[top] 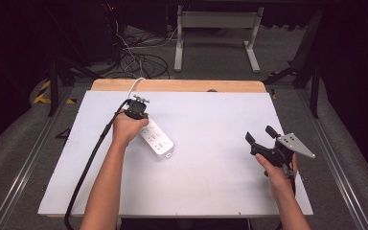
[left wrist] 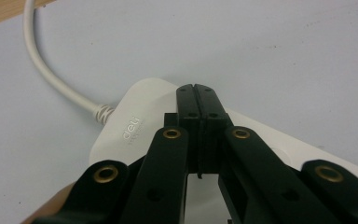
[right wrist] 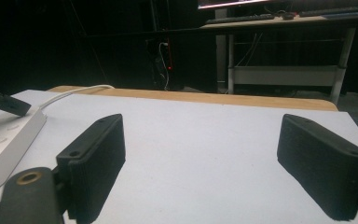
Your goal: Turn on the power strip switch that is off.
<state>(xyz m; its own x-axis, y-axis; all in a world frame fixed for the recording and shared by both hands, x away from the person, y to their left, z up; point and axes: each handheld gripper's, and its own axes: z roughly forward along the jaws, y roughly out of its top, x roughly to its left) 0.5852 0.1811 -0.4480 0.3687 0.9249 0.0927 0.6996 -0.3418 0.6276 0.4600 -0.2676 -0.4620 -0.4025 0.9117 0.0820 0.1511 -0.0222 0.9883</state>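
Note:
A white power strip (top: pixel 156 139) lies slantwise on the white board (top: pixel 211 172), left of centre, and its white cable (top: pixel 135 85) runs off the far edge. My left gripper (top: pixel 136 109) points down at the strip's cable end. In the left gripper view the left gripper (left wrist: pixel 197 88) has its jaws pressed together with nothing between them. Its tips sit over the power strip (left wrist: pixel 130 130) close to the cable (left wrist: pixel 39 65); whether they touch it I cannot tell. My right gripper (top: pixel 260 133) hovers over the board's right side. The right gripper (right wrist: pixel 209 158) is open and empty.
The table's wooden edge (top: pixel 177 85) shows beyond the board. Behind it are loose floor cables (top: pixel 139 60) and a white table frame (top: pixel 215 21). In the right gripper view the power strip (right wrist: pixel 7 140) lies far left, with bare board ahead.

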